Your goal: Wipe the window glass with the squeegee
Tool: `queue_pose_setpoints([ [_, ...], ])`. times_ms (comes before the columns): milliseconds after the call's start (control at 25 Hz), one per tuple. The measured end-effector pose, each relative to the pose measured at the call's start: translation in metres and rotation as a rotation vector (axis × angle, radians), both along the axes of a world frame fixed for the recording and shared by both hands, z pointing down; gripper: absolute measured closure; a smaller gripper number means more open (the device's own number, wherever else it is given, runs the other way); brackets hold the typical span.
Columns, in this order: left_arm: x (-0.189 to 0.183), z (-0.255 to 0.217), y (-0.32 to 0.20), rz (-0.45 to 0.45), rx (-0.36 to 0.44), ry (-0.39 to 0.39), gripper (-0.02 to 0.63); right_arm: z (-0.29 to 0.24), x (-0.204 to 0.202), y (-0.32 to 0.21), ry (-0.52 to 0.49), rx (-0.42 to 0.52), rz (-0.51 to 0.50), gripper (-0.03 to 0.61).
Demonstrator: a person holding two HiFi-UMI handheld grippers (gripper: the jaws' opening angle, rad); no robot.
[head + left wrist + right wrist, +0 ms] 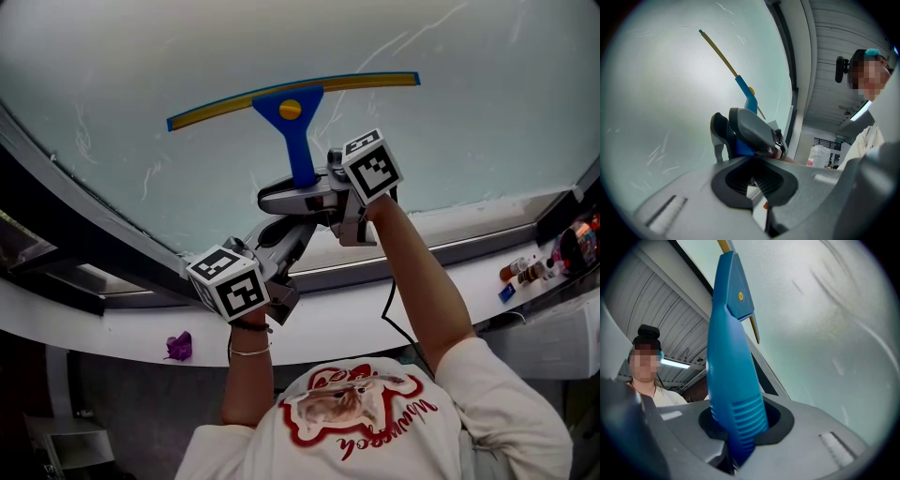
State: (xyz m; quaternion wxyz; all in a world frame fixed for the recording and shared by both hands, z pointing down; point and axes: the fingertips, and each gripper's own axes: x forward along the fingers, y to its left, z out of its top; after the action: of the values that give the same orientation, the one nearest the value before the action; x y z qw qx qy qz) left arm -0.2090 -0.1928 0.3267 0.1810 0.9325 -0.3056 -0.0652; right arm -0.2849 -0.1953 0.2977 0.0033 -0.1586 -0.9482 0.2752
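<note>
The blue squeegee (302, 150) stands upright against the window glass (122, 66), with its yellow-edged blade (291, 97) lying across the pane. My right gripper (305, 192) is shut on the lower, ribbed end of its handle (733, 380). My left gripper (296, 234) sits just below and behind the right one, pointing at it. Its jaws stand a little apart, with nothing between them (754, 180). In the left gripper view the right gripper (747, 133) and the squeegee's blade (719, 51) show ahead against the glass.
A dark window frame (56, 225) curves below the glass, above a white sill (122, 333). A small purple thing (179, 346) lies on the sill at left. Small bottles (530, 270) stand at the far right. A cable (394, 314) hangs beside the right forearm.
</note>
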Motion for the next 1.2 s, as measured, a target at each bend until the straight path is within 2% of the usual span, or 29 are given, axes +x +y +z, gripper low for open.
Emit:
queue_pose_setpoints([
  [1200,0.004,0.049,0.007,0.001,-0.105,0.008,0.612,0.049,0.004,0.005,-0.006,-0.108,0.004,0.474],
])
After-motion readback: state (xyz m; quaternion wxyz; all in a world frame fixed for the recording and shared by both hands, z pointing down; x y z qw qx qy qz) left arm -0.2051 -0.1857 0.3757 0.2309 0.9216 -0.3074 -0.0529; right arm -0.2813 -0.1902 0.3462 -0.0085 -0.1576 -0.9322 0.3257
